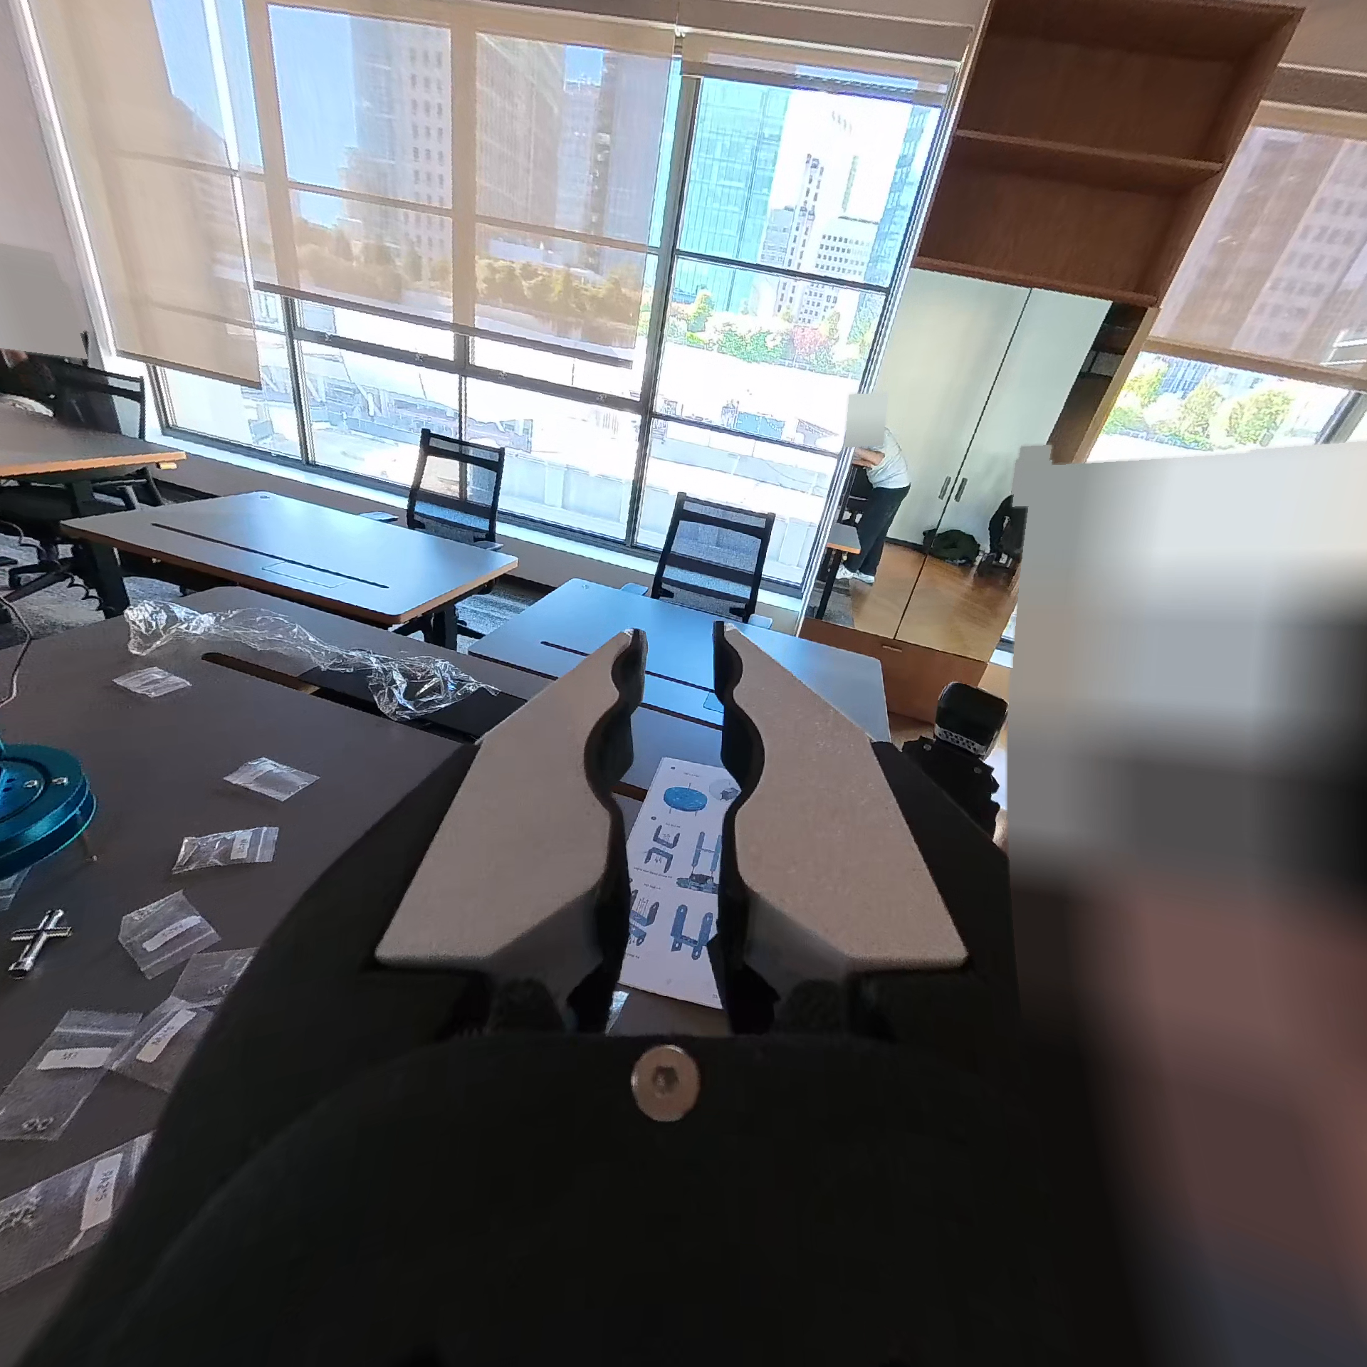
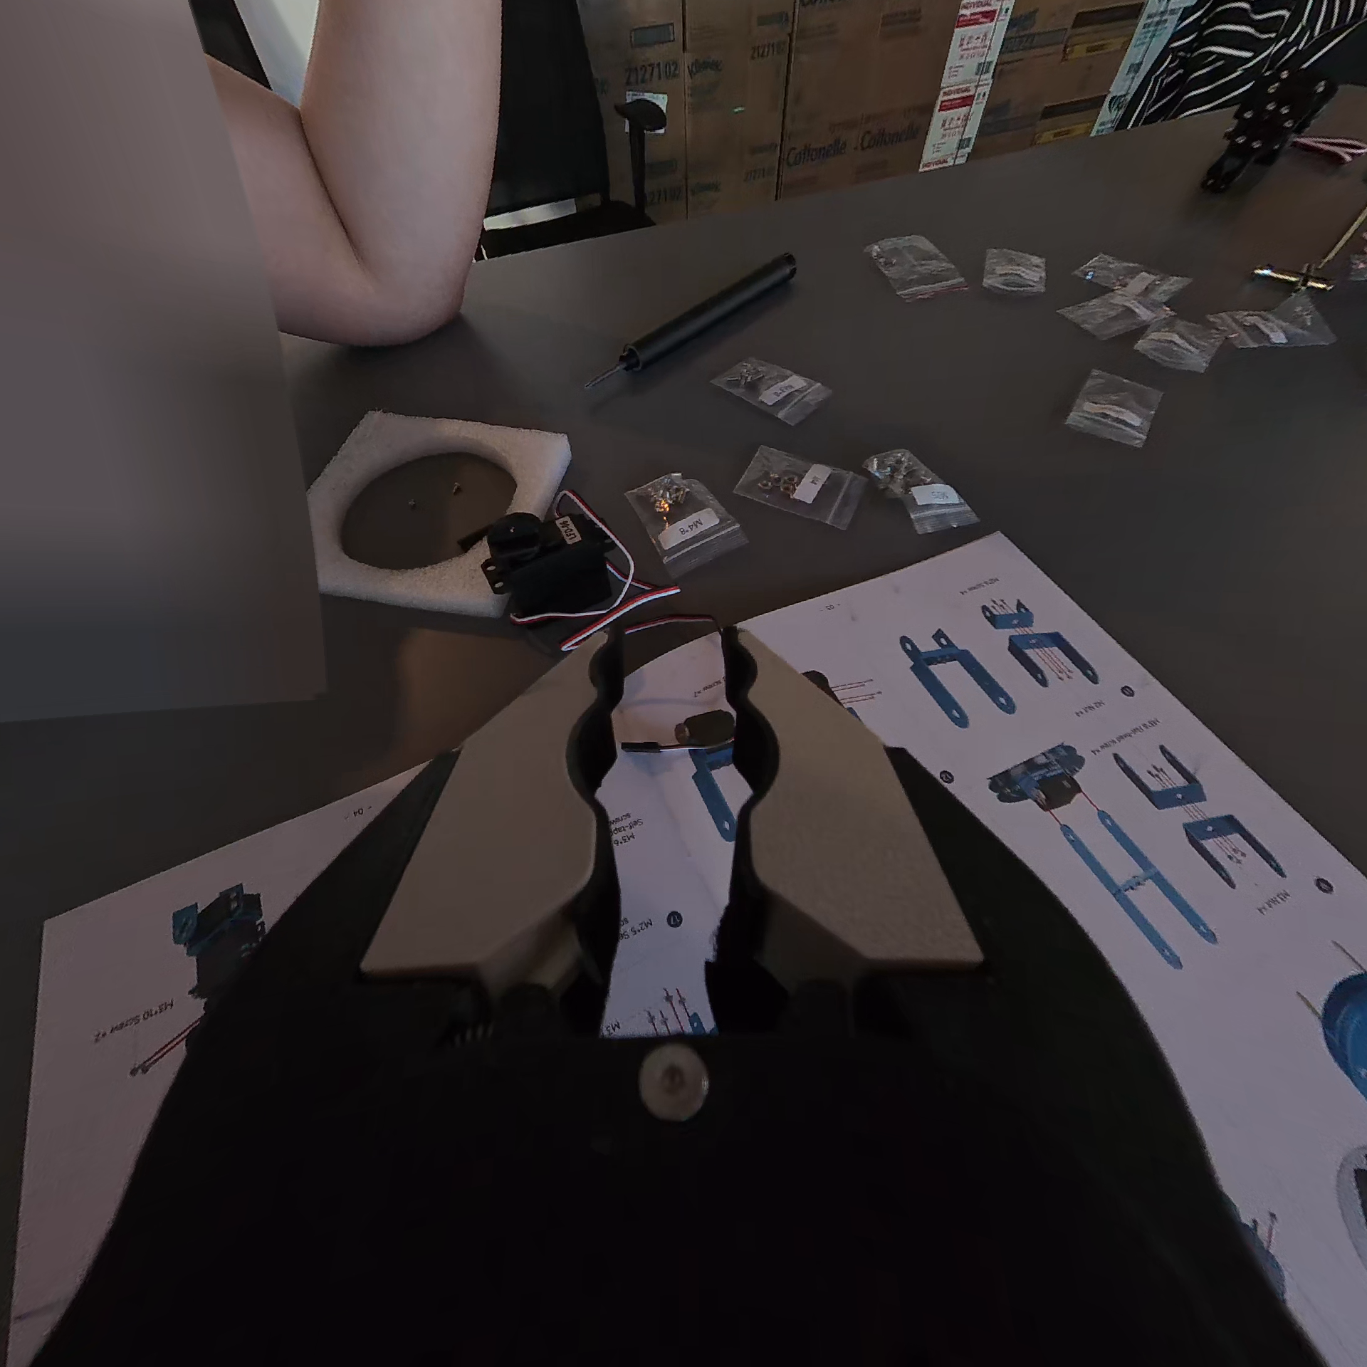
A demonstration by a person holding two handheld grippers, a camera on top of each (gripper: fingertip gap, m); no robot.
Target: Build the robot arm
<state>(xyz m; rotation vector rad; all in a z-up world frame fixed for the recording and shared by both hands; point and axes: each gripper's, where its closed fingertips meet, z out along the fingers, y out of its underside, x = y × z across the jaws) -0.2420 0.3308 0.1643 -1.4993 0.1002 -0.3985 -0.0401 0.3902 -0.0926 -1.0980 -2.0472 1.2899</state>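
The left tool (image 1: pixel 677 643) hangs raised above the dark matte table (image 1: pixel 185 740), fingers slightly apart and empty, a printed sheet (image 1: pixel 677 873) visible below through the gap. The right tool (image 2: pixel 672 643) hovers low over the glossy sheet (image 2: pixel 1035 777), fingers apart, holding nothing. Nearest it lie a boxy black servo (image 2: pixel 547 562) with striped wires, resting on a white foam square (image 2: pixel 444 444). Crinkly clear screw bags (image 2: pixel 684 518) and a slim black driver (image 2: pixel 710 311) lie beyond.

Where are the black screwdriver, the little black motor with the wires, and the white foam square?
Black screwdriver (image 2: pixel 709 314), right wrist view, middle of its handle.
Servo motor (image 2: pixel 551 566), right wrist view, its black body.
White foam square (image 2: pixel 458 433), right wrist view, its far edge.
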